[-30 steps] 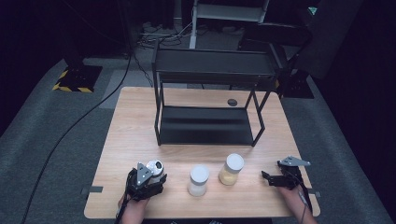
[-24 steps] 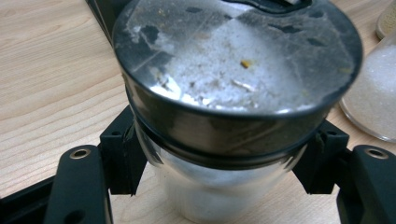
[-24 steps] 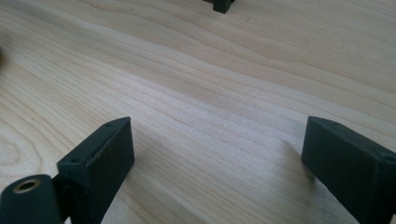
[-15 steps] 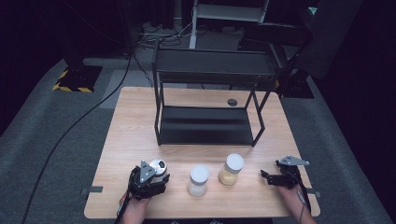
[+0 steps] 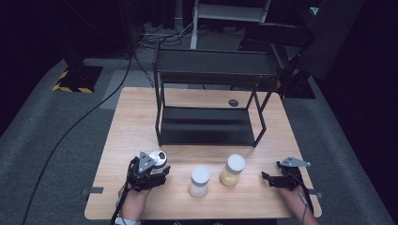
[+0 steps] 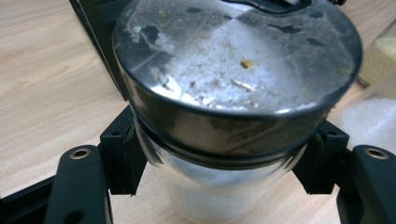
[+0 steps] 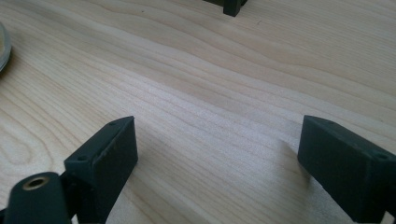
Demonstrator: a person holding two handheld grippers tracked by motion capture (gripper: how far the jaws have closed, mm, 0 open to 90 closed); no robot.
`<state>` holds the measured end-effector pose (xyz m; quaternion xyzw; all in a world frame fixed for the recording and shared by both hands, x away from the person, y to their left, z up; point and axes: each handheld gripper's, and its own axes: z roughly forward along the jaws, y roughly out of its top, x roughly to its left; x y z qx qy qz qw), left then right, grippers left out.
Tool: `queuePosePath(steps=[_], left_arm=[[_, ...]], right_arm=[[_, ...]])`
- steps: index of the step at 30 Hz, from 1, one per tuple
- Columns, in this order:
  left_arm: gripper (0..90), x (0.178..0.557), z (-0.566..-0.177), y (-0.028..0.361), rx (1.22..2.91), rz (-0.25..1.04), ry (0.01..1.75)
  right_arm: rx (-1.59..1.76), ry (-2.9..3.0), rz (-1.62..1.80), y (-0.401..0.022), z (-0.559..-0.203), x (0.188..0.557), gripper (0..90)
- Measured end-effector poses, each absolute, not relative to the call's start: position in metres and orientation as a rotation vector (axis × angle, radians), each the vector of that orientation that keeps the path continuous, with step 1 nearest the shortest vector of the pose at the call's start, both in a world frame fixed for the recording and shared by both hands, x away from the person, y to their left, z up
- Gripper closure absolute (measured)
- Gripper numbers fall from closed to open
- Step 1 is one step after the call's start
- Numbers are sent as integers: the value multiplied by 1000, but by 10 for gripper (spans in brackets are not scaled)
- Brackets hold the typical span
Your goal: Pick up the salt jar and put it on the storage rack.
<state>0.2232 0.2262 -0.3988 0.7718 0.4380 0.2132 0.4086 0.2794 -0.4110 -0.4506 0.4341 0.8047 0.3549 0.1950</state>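
The left gripper [image 5: 157,169] is clamped on a jar of white grains [image 6: 233,93] at the tabletop's [image 5: 136,122] near left. The right gripper [image 7: 217,154], jaws apart on nothing, sits near right.

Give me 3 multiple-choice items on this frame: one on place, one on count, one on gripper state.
1. Where does the black rack stand?
A. at the table's far side, beyond the jars
B. on the floor
C. at the near edge

2. How many jars are on or above the table?
A. one
B. three
C. five

3. What is the left gripper doing?
A. hanging open
B. gripping a steel-lidded jar
C. gripping the rack

Answers:
1 A, its feet sit on the wood behind the jars.
2 B, the steel-lidded jar, white-filled jar and yellow-filled jar.
3 B, both jaws clamp the glass below the lid.
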Motion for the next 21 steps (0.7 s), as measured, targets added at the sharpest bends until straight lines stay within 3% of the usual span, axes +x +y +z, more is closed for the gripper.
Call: queuePosePath(steps=[21], left_arm=[[307, 255, -374, 219, 1935, 517, 1067]], right_arm=[[1213, 2254, 998, -411, -451, 281, 123]])
